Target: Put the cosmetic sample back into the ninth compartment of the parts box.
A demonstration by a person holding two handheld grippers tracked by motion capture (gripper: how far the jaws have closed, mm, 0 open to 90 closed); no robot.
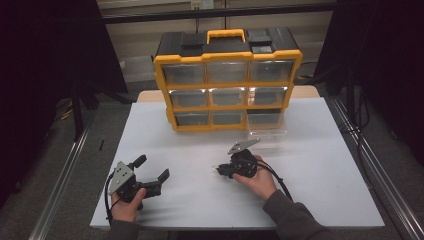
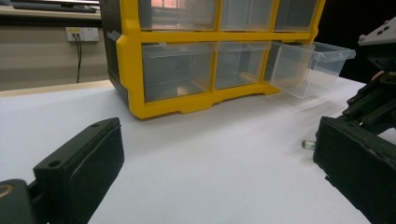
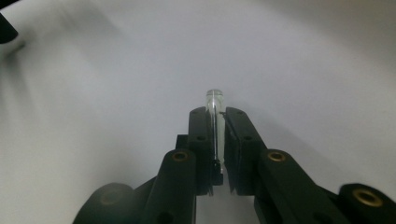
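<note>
Our right gripper (image 3: 215, 119) is clamped on a small clear tube (image 3: 214, 100) low over the white table (image 1: 310, 175), while our left gripper (image 1: 151, 167) rests wide open. We should hold firmly, lift level, and carry it to the open drawer (image 1: 267, 131) of the yellow organizer (image 1: 227, 57) beyond

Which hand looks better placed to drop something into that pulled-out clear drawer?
Probably the right gripper: it is already shut on a small clear tube and sits nearer the open drawer. The left gripper is open.

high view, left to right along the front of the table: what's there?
left gripper, fingers open → right gripper, fingers shut on a small clear tube; the pulled-out clear drawer sits farther back.
</note>
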